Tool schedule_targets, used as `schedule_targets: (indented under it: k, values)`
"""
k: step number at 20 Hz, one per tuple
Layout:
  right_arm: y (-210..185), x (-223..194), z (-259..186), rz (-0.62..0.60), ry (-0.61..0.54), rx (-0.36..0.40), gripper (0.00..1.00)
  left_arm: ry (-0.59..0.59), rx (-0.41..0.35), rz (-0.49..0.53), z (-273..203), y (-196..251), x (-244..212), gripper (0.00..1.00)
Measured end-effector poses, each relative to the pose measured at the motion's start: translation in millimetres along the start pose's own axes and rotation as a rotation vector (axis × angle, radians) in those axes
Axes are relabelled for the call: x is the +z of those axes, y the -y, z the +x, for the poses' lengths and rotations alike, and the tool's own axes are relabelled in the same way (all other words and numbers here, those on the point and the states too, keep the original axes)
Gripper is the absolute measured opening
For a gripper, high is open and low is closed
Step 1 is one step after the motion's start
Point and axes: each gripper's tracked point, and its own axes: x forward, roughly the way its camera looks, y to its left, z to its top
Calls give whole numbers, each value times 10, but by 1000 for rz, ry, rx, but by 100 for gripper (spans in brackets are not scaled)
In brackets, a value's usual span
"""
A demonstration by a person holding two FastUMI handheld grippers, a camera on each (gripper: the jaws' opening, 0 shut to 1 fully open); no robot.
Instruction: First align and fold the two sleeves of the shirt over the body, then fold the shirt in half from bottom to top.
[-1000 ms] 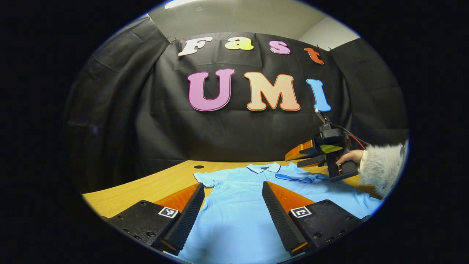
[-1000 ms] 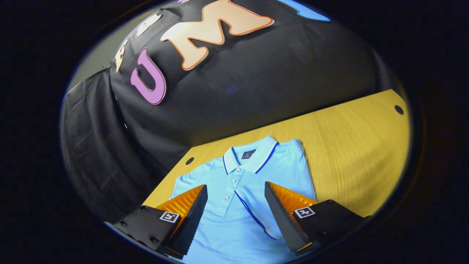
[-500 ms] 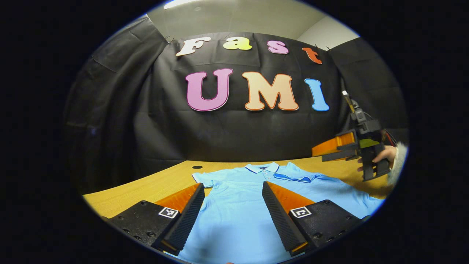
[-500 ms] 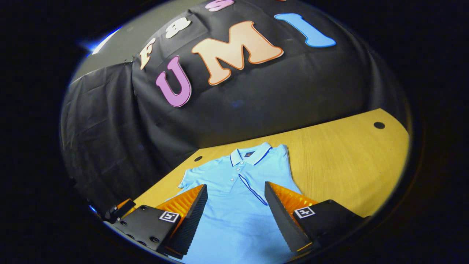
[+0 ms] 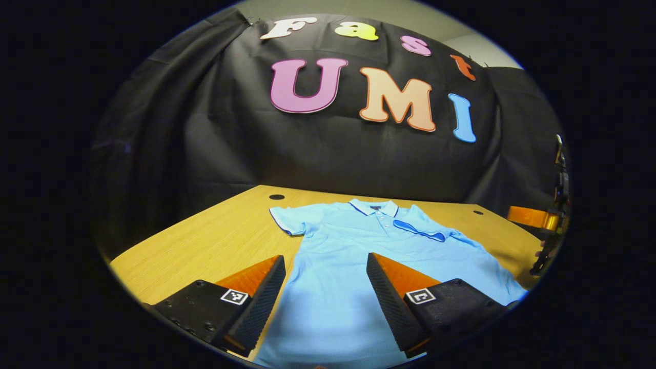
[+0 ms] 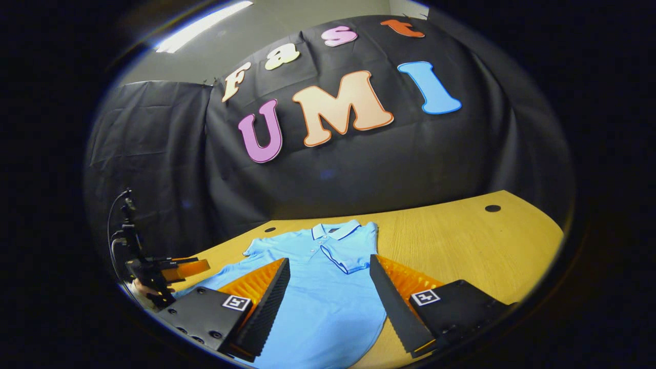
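Black cloth drapes the booth behind a pale wooden worktop, which has small round holes near its far edge. Spread flat on the worktop lies a light blue polo shirt, collar toward the cloth; one short sleeve lies open to the side, the other sleeve is folded over the chest. Hovering above the shirt's lower body, the left gripper and the right gripper each have jaws spread wide, holding nothing.
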Motion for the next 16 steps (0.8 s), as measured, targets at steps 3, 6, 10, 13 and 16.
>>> schedule_targets:
  k: [3,6,10,13,16]
  values:
    - [-44,15,-127,13,11,16,97,-67,0,-3,237,-226,36,95]
    - [-38,12,-203,-7,13,16,97,-127,-6,-13,543,-450,140,95]
    - [-62,-33,-302,-20,5,19,97,-197,-28,-113,1053,-637,256,95]
    - [-48,-53,-361,-17,2,17,97,-252,-38,-164,1414,-768,308,96]
    - [24,-64,-402,-20,-1,4,97,-311,-2,-158,1787,-947,266,95]
